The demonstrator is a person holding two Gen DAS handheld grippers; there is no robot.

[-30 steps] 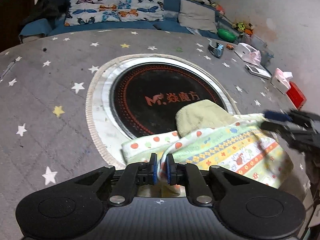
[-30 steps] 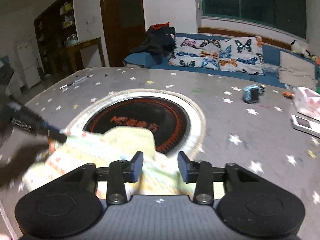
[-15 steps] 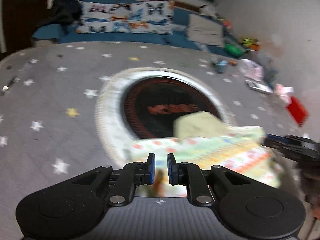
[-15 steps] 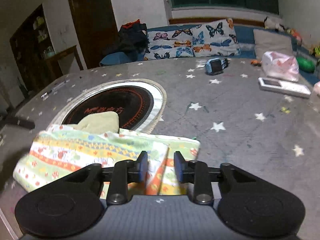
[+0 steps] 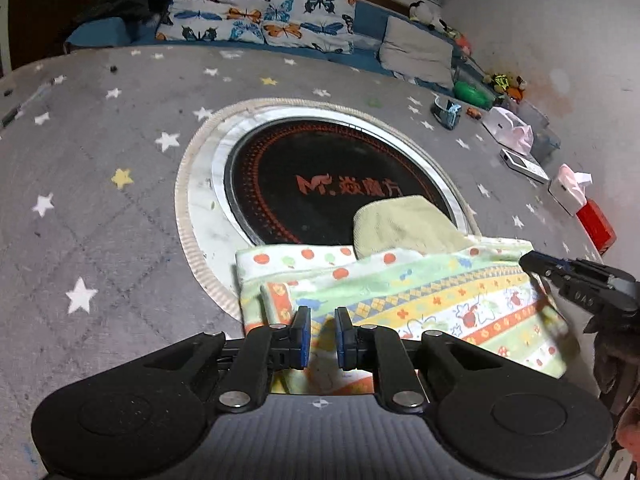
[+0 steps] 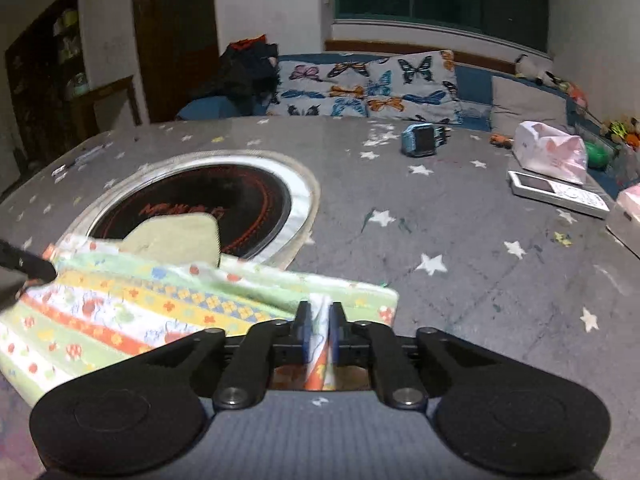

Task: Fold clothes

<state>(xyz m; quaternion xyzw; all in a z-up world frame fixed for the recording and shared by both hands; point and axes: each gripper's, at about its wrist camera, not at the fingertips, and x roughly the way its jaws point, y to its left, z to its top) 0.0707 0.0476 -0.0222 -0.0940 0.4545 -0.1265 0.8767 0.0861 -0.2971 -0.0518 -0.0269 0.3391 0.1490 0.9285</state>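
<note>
While the right hand-held gripper [image 6: 318, 330] is closing, a pinch of the patterned garment [image 6: 168, 304] already sits between its jaws at the near right corner. Left hand-held gripper [image 5: 319, 336]: jaws nearly together with a narrow gap, and the cloth passes under and between the pads, but I cannot tell whether they actually bite it.

Garment lies folded flat on the tabletop [image 5: 100, 208] just ahead of both tools, spanning from one to the other. Its far edge overlaps the rim of the round black cooktop inset [image 5: 320, 184]. A plain pale green piece [image 5: 404, 224], touching the garment's far edge, rests on the inset just beyond.

Handling guess: thin soft knit, light, limp, no stiffness. It will sag between the grips and layers may slide apart. Best held at the two near corners, catching all layers, kept taut when lifted.

Further off, right side: blue watch [image 6: 422, 140], white phone-like device [image 6: 560, 192].
</note>
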